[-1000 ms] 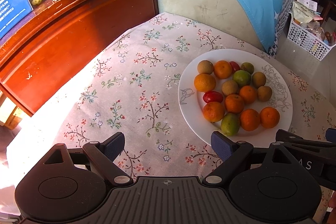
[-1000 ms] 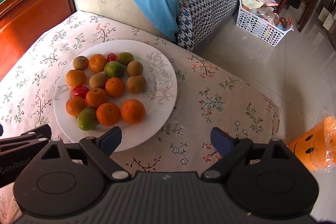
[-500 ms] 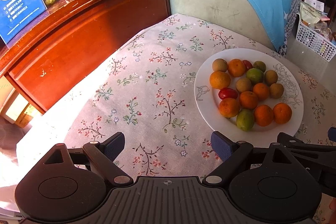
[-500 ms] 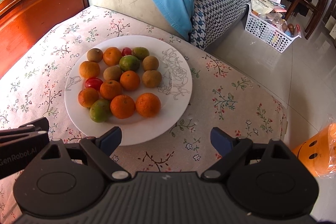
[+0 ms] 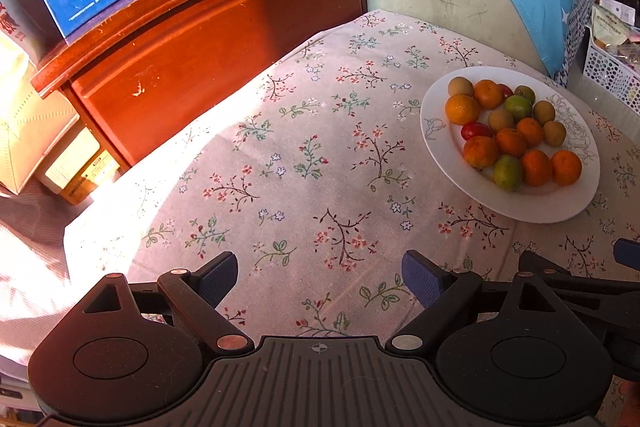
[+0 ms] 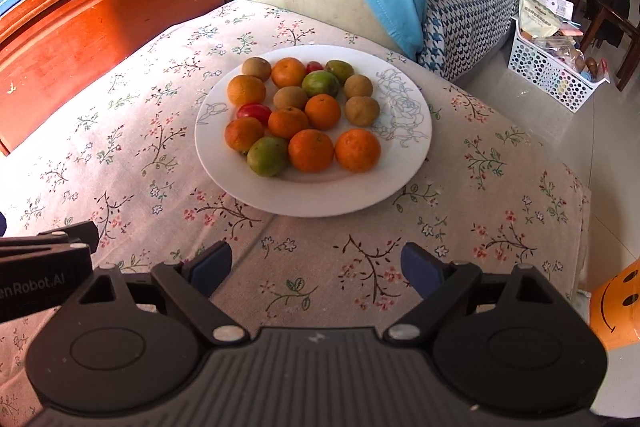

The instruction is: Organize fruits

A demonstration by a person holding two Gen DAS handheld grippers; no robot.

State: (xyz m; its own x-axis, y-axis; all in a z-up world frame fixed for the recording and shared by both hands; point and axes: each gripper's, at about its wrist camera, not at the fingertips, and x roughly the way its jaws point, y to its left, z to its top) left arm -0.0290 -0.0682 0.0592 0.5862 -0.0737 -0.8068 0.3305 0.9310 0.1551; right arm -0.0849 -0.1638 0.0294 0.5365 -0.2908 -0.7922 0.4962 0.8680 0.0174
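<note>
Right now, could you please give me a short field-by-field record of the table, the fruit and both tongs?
surface: table under a floral tablecloth
container: white plate with a drawn rose, on the cloth
fruit: all on the plate, mixed: oranges, green citrus, brown kiwi-like fruits, red tomato-like fruits
sorting: not begun; no fruit off the plate
left tongs: open, empty, over bare cloth left of the plate
right tongs: open, empty, short of the plate's near rim
surroundings: wooden cabinet, white basket on the floor
</note>
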